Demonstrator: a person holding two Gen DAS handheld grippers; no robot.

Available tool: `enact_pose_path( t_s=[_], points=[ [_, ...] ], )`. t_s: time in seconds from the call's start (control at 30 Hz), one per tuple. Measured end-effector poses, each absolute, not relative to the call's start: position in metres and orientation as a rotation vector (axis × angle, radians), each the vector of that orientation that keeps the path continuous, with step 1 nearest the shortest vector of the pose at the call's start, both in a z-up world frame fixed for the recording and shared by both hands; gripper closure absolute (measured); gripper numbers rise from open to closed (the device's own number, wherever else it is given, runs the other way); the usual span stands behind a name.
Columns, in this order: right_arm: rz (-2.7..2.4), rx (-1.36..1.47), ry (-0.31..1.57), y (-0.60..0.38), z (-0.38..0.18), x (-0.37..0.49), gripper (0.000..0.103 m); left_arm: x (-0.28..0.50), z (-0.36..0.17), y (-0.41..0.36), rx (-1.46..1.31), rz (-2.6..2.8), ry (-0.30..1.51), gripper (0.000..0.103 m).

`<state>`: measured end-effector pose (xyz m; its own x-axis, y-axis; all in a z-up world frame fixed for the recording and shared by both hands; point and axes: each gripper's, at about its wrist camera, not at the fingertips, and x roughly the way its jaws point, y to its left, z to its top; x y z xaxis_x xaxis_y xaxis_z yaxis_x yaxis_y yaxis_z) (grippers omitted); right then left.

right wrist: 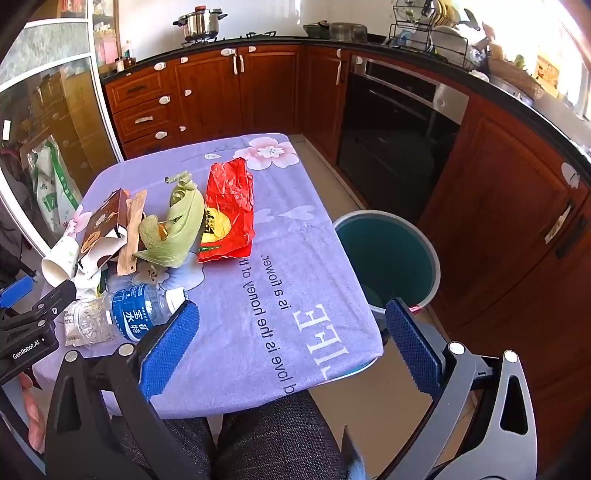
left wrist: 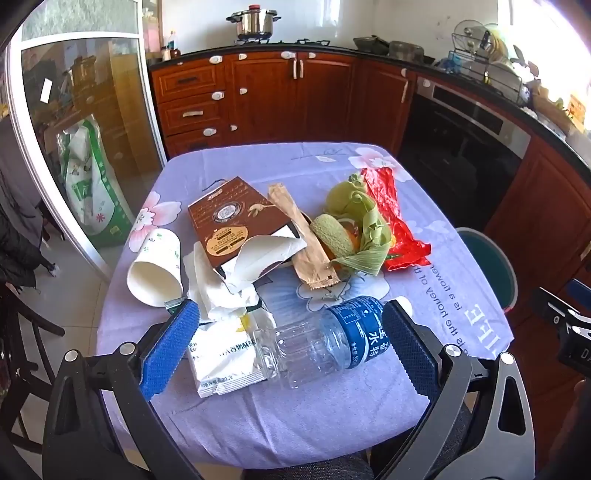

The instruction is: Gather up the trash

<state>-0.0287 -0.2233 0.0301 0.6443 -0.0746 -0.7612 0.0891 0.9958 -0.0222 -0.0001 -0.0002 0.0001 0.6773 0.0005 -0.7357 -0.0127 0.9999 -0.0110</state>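
Kitchen backdrop, seen from both wrist views.

Steel pot with red knob at twelve o'clock on the hob, above reddish wooden cabinets with white handles. Built-in black oven at two o'clock, under a dark countertop. Wire dish rack loaded with crockery at one o'clock, in bright window glare. Glass sliding door at nine to ten o'clock, green-and-white sack behind the pane. Dark wooden chair at eight o'clock. Lilac flowered cloth with printed lettering covering the bench. Pale tiled floor at five o'clock.
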Motion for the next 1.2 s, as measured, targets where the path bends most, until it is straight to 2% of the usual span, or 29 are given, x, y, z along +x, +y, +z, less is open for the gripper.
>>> enact_pose_path(
  t_s=[1.2],
  points=[
    [-0.113,0.013,0.870,-0.226,0.027,-0.025,0.006,-0.001,0.009,-0.008,0.030,0.010,0.796,0.004]
  ],
)
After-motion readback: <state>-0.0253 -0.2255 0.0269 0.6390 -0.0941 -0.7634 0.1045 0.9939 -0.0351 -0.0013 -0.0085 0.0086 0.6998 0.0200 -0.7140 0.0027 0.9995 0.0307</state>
